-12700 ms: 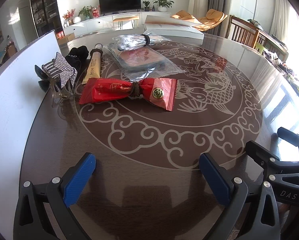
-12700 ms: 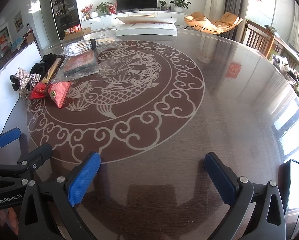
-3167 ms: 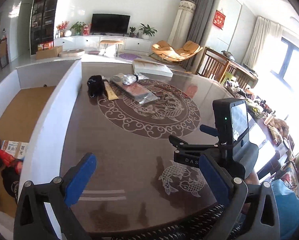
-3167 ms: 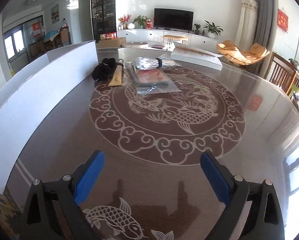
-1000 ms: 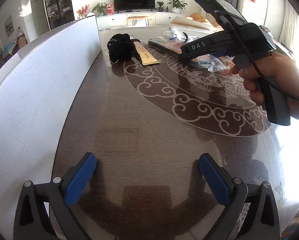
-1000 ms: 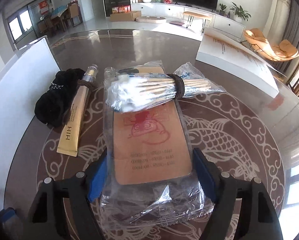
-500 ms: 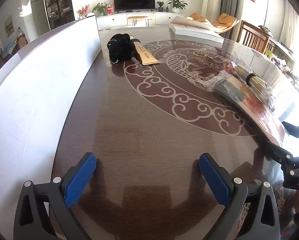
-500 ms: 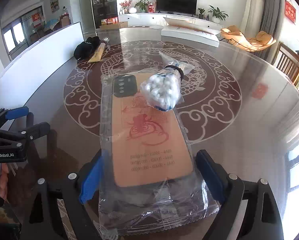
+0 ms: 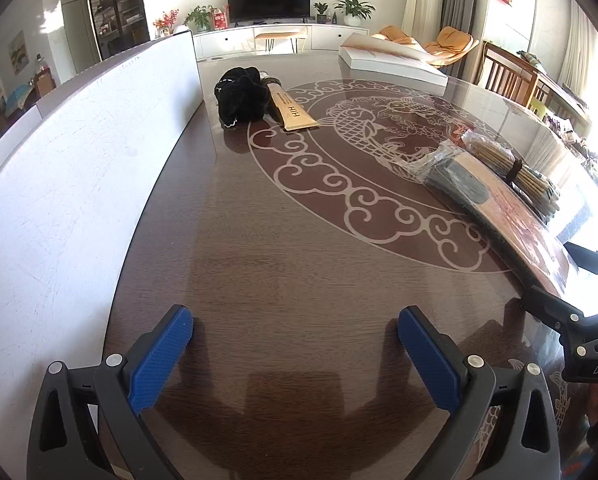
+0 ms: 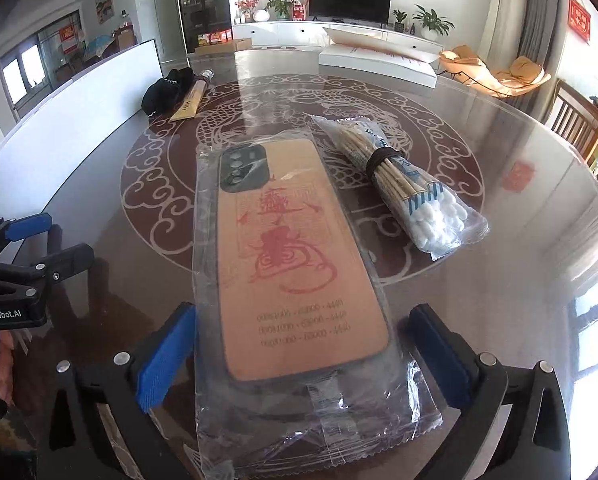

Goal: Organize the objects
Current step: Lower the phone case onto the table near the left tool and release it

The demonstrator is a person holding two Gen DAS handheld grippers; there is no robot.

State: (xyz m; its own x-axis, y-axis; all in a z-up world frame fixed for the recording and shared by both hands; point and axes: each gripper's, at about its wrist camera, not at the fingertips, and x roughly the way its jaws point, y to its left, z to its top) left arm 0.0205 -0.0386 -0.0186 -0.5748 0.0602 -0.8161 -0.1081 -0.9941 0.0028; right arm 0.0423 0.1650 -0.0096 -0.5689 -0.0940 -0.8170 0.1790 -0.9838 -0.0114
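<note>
Clear plastic wraps the phone case [image 10: 299, 264], which lies flat on the table [image 10: 499, 280] between the blue pads of the right tongs [image 10: 299, 356]; those jaws have just been opening and now stand wide, the pads beside the wrapper's edges with no visible press on the case, though whether the left pad brushes the film I cannot tell. Just beyond the right pad and off to its right lies the bag of cotton swabs [image 10: 403, 188], bound with a dark band, beside the case and apart from it. Far ahead of the right tongs and to their left sit a black cloth bundle [image 10: 165, 90] and a tan tube [image 10: 191, 100], touching each other, near the white board [image 10: 79, 120] that runs along the table's left edge. The left tongs [image 9: 295, 356] hover over bare table with their pads apart and nothing between them; the white board stands close to their left, and the phone case lies off to their right.
</note>
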